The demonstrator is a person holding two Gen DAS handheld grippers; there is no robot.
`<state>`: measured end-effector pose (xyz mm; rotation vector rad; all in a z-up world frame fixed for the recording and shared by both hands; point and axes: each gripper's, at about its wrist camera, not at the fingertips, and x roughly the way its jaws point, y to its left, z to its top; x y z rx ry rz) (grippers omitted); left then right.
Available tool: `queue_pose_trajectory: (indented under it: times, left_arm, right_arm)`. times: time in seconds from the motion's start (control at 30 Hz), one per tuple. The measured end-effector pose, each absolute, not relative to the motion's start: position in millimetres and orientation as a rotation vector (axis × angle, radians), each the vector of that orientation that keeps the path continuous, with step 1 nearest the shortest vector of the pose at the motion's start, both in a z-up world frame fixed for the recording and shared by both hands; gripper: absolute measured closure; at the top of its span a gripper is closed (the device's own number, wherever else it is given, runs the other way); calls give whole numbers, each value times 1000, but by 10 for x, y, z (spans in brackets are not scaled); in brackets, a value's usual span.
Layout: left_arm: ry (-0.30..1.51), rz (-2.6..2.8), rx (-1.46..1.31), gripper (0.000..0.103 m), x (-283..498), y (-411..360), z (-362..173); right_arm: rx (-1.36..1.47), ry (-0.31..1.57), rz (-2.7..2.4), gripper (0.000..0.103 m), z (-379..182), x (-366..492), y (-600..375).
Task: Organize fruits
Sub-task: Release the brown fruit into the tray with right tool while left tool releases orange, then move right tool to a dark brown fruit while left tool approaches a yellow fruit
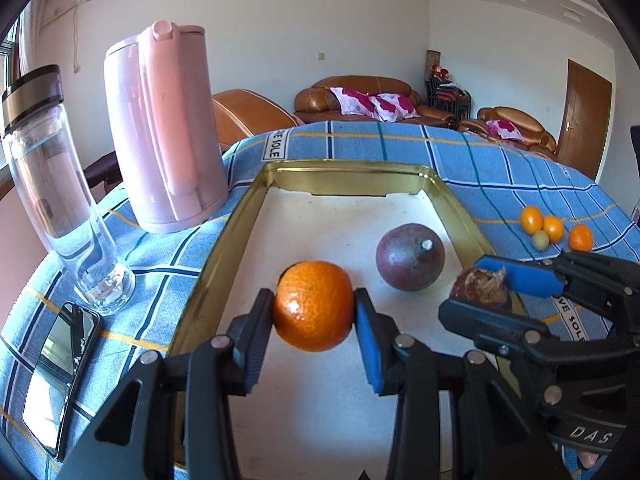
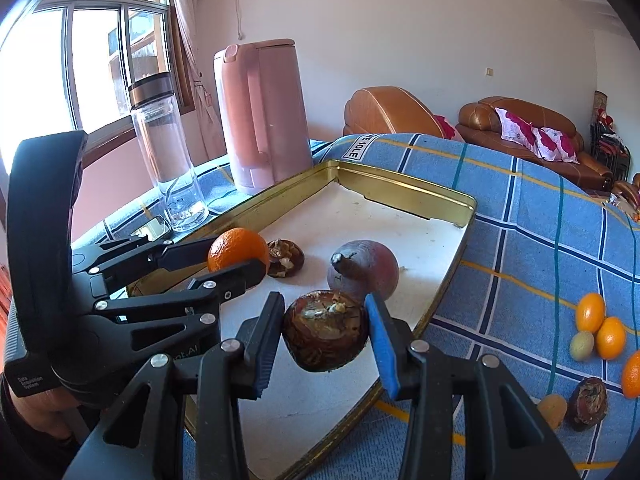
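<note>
The left tool (image 1: 314, 306) is clamped on an orange (image 1: 313, 305), held over the near half of the gold-rimmed tray (image 1: 256, 200); whether the orange touches the tray's white floor cannot be told from the left wrist view. The right tool (image 2: 326, 334) grips a brown, scaly fruit (image 2: 325, 330), perhaps a water chestnut, above the tray's near right edge; its underside is hidden. Inside the tray lie a purple round fruit (image 1: 410, 256) near its middle and a second brown fruit (image 2: 285, 258), the latter seen only from the right wrist, just beyond the orange. Right of the tray, on the blue checked cloth over the worktop (image 1: 520, 168), sits a cluster of small orange fruits (image 1: 542, 224) with a pale one among them; another brown fruit (image 2: 588, 402) lies nearer, and further pieces are cut off at the frame edge. Left of the tray stand a pink kettle (image 1: 164, 128) and a clear bottle (image 1: 52, 184), with a phone (image 1: 60, 376) lying nearer.
</note>
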<state>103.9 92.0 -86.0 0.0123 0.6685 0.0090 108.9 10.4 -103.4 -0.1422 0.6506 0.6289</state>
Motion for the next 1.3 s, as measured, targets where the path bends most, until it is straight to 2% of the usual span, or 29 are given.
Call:
queue_pose_trajectory:
  times: [0.77, 0.97, 1.07, 1.13, 1.2, 1.3]
  left_arm:
    - [673, 15, 23, 61, 1050, 912, -882]
    - [666, 26, 25, 60, 1023, 910, -875]
    - [660, 36, 21, 51, 1016, 918, -867]
    - [649, 57, 16, 37, 999, 938, -855]
    - [638, 65, 11, 32, 978, 954, -840]
    - [631, 69, 11, 32, 952, 947, -816]
  right_arm:
    - [-177, 644, 620, 59, -1106, 1024, 157]
    - [-176, 638, 620, 54, -1101, 1028, 133]
    - [-167, 631, 619, 52, -1090, 1026, 111]
    - [-168, 626, 614, 51, -1083, 1019, 100]
    - [-170, 621, 607, 50, -1074, 1014, 91]
    - [-169, 619, 595, 47, -1052, 1006, 69]
